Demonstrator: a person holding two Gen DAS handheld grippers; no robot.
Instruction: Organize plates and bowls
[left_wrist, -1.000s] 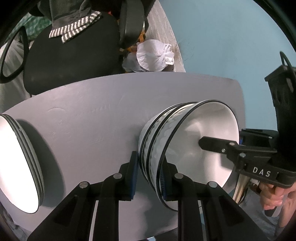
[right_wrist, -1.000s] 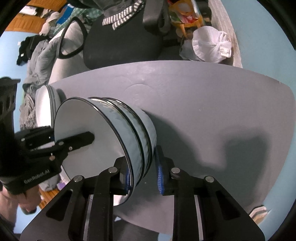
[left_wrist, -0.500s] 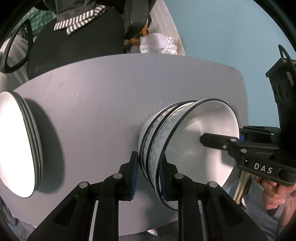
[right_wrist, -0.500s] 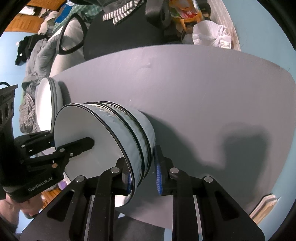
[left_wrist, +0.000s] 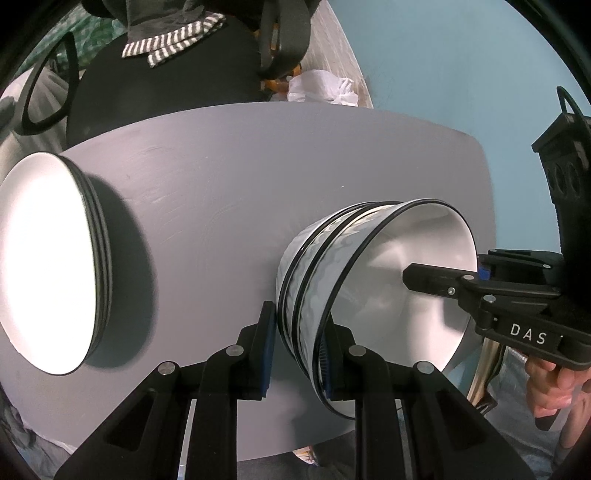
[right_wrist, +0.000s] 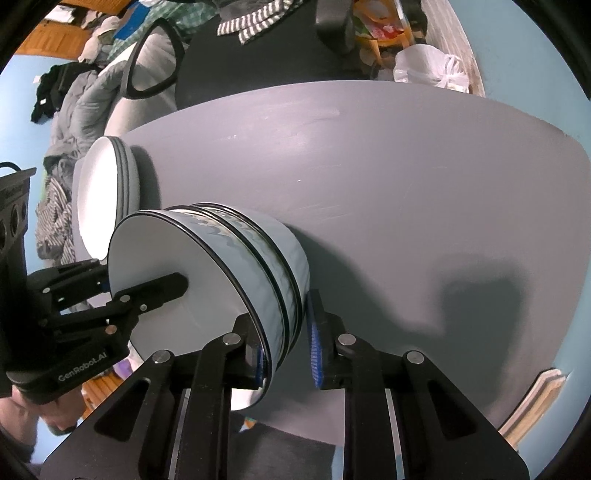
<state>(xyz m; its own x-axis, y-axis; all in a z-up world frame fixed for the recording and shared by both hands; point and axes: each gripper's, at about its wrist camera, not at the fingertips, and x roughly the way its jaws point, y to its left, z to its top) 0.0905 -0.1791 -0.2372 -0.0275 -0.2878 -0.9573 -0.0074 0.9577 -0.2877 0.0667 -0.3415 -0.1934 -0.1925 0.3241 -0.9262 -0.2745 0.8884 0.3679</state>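
Three nested white bowls with black rims and a wavy pale pattern (left_wrist: 314, 258) (right_wrist: 258, 251) sit low over the grey table (left_wrist: 258, 166) (right_wrist: 369, 166); whether the base touches it I cannot tell. My left gripper (left_wrist: 297, 343) is shut on the stack's rim, one pad inside and one outside. My right gripper (right_wrist: 286, 350) is shut on the opposite rim in the same way. Each view shows the other gripper's inner finger (left_wrist: 432, 277) (right_wrist: 159, 288) lying inside the top bowl. A stack of white plates (left_wrist: 48, 266) (right_wrist: 99, 184) rests on the table's left part, apart from the bowls.
Behind the table's far edge stand a black office chair (left_wrist: 166, 96) with a striped cloth (left_wrist: 173, 48) on it and a white plastic bag (right_wrist: 428, 70). Clothes are piled on the left (right_wrist: 70, 110). A person's hand (left_wrist: 554, 380) holds the right gripper's handle.
Both grippers have carried the bowl stack sideways toward the plates, which now show more fully in the left wrist view. Both grips look unchanged.
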